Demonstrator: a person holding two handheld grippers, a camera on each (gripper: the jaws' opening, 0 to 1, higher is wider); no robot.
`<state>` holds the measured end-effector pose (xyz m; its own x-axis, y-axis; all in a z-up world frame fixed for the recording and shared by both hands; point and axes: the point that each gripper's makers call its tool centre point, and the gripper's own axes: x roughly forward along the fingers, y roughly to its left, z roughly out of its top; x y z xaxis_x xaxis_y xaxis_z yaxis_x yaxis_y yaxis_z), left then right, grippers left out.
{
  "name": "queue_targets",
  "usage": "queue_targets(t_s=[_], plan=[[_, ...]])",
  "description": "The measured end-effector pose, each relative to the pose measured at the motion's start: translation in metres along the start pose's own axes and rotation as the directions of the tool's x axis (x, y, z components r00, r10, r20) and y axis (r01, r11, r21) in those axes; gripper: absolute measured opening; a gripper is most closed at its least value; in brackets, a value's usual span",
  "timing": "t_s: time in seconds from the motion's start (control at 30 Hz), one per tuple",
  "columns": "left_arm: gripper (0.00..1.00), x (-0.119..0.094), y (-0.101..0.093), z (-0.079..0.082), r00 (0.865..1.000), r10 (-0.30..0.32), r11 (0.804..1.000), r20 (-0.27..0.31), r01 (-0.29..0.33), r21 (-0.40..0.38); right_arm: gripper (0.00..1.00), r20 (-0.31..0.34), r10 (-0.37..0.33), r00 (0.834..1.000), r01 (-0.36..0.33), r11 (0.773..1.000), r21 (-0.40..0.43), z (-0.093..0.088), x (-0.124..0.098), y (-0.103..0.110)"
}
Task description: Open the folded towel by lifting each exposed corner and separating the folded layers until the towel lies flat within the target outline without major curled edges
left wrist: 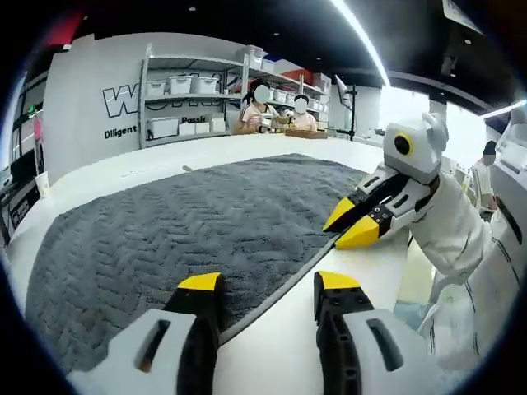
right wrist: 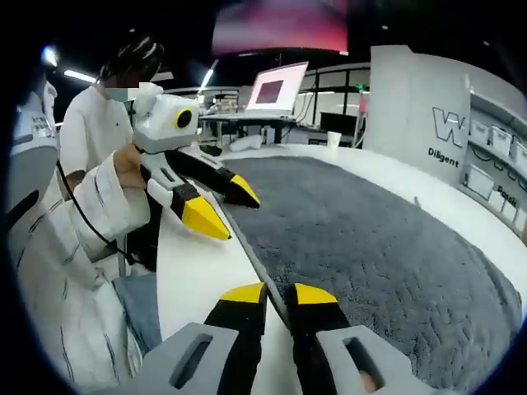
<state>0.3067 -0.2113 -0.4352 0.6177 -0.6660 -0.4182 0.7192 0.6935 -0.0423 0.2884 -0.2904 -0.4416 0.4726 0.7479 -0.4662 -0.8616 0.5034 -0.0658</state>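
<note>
A dark grey towel [left wrist: 214, 214] [right wrist: 370, 239] lies spread flat over a white table [left wrist: 284, 350] [right wrist: 193, 271]. My left gripper [left wrist: 268, 281] is open wide and straddles the towel's near edge, one jaw over the pile and one over bare table. In the right gripper view it [right wrist: 225, 208] comes in from the left with its yellow tips apart. My right gripper [right wrist: 278, 294] straddles the same edge further along. Its jaws stand narrowly open and the towel's border runs between them, unpinched. In the left gripper view it [left wrist: 350, 225] sits low at that edge.
Shelves with white bins [left wrist: 185, 99] stand at the back, and two people [left wrist: 276, 111] sit at the table's far end. A white-sleeved arm [left wrist: 449, 230] holds the right gripper. A person in white [right wrist: 95, 123] stands by the table; a laptop [right wrist: 276, 86] and a cup [right wrist: 333, 138] lie beyond.
</note>
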Motion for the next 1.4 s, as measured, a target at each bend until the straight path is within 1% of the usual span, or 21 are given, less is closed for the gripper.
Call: queue_targets(t_s=[0.07, 0.1, 0.13, 0.23, 0.27, 0.4, 0.73, 0.87, 0.97, 1.07, 1.23, 1.3, 1.37, 1.4], plan=[[0.37, 0.001, 0.003, -0.004, 0.999, 0.018, 0.999, -0.027, -0.017, 0.027, 0.05, 0.000, 0.001, 1.000, -0.001, 1.000, 0.007, 0.000, 0.000, -0.001], [0.34, 0.001, 0.006, -0.004, 0.999, 0.036, 0.998, -0.035, -0.034, 0.055, 0.05, 0.002, 0.001, 1.000, -0.001, 1.000, 0.016, 0.000, 0.001, -0.001], [0.33, 0.001, 0.007, -0.004, 0.998, 0.041, 0.997, -0.037, -0.039, 0.062, 0.05, 0.003, 0.001, 1.000, -0.001, 1.000, 0.018, 0.000, 0.001, -0.001], [0.32, 0.000, 0.007, -0.005, 0.998, 0.042, 0.997, -0.053, -0.038, 0.075, 0.05, 0.003, 0.000, 1.000, 0.000, 1.000, 0.016, 0.000, 0.001, -0.002], [0.32, 0.000, 0.007, -0.004, 0.998, 0.042, 0.996, -0.050, -0.038, 0.080, 0.05, 0.002, 0.000, 1.000, 0.000, 1.000, 0.015, -0.001, 0.001, -0.002], [0.31, -0.002, 0.007, -0.005, 0.998, 0.036, 0.997, -0.052, -0.032, 0.068, 0.05, -0.005, 0.005, 1.000, -0.004, 1.000, 0.015, -0.001, 0.001, -0.001], [0.29, -0.006, 0.007, -0.006, 0.999, 0.023, 0.999, -0.029, -0.022, 0.025, 0.05, -0.010, 0.011, 1.000, -0.011, 1.000, 0.012, -0.002, -0.001, 0.001], [0.26, -0.009, 0.009, -0.007, 1.000, 0.022, 1.000, -0.022, -0.022, -0.002, 0.05, -0.011, 0.016, 1.000, -0.016, 1.000, 0.010, -0.002, -0.001, 0.003], [0.22, -0.011, 0.011, -0.008, 0.999, 0.029, 0.999, -0.015, -0.029, -0.025, 0.04, -0.011, 0.020, 1.000, -0.020, 1.000, 0.010, -0.002, -0.002, 0.005], [0.21, -0.013, 0.012, -0.008, 1.000, 0.028, 0.998, -0.011, -0.029, -0.047, 0.05, -0.010, 0.022, 1.000, -0.022, 1.000, 0.013, -0.002, -0.002, 0.007], [0.21, -0.013, 0.012, -0.009, 0.999, 0.032, 0.998, -0.009, -0.033, -0.049, 0.06, -0.009, 0.020, 1.000, -0.020, 1.000, 0.005, -0.003, -0.002, 0.007], [0.21, -0.013, 0.012, -0.009, 0.999, 0.033, 0.998, -0.009, -0.034, -0.048, 0.08, -0.005, 0.028, 1.000, -0.028, 1.000, 0.004, -0.002, -0.004, 0.008], [0.21, -0.013, 0.011, -0.009, 0.999, 0.034, 0.998, -0.008, -0.034, -0.049, 0.10, -0.001, 0.041, 0.999, -0.041, 0.999, 0.028, -0.002, -0.007, 0.008], [0.22, -0.013, 0.011, -0.009, 0.999, 0.033, 0.998, -0.006, -0.033, -0.051, 0.10, 0.000, 0.037, 0.999, -0.037, 0.999, 0.035, -0.002, -0.010, 0.006]])
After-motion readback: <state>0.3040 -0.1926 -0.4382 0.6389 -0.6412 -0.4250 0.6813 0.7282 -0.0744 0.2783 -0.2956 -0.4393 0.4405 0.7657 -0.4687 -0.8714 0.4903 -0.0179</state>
